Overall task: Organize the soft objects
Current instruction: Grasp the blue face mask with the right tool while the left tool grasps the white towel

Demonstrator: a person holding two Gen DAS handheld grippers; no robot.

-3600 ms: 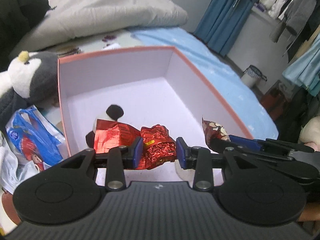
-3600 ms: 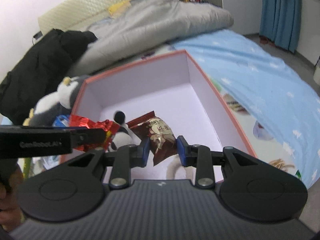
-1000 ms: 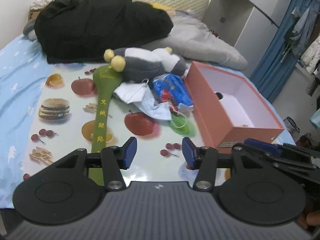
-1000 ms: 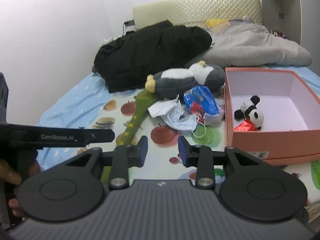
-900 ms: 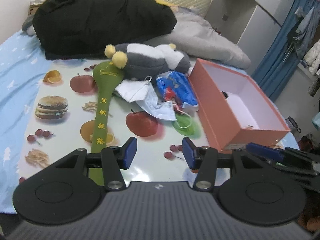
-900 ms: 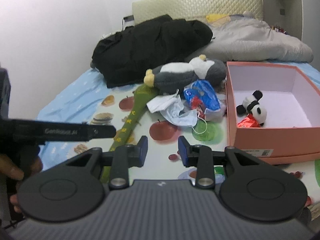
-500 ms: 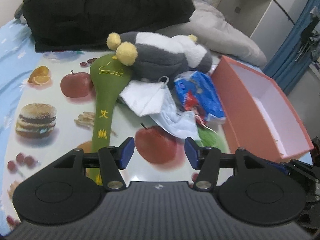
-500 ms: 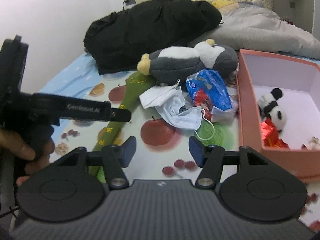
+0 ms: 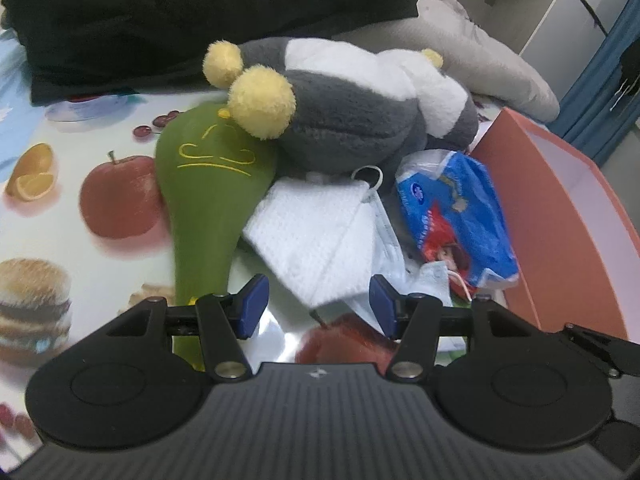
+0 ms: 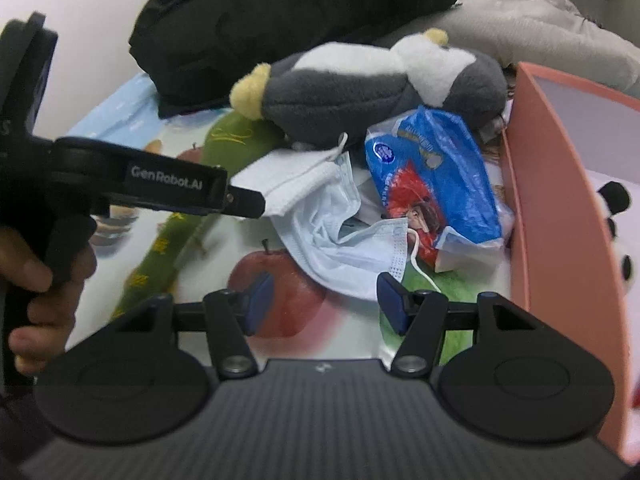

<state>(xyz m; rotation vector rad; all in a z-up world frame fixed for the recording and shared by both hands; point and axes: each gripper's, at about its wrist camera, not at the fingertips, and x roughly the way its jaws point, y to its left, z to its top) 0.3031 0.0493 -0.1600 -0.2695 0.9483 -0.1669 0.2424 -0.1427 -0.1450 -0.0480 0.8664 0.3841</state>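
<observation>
You're lining up the next pick. Far off lies the black coat (image 9: 200, 12); nearer, the penguin plush (image 9: 360, 108) sprawls over the green plush stick (image 9: 208, 200), with the pink box (image 10: 560, 208) on the right. Your left gripper (image 9: 316, 306) frames the white mask (image 9: 316, 232), fingers spread and empty. Your right gripper (image 10: 322, 298), also spread, hovers by the blue mask (image 10: 340, 244). Close carefully: the masks overlap, and the blue tissue pack (image 10: 436, 176) crowds them.
</observation>
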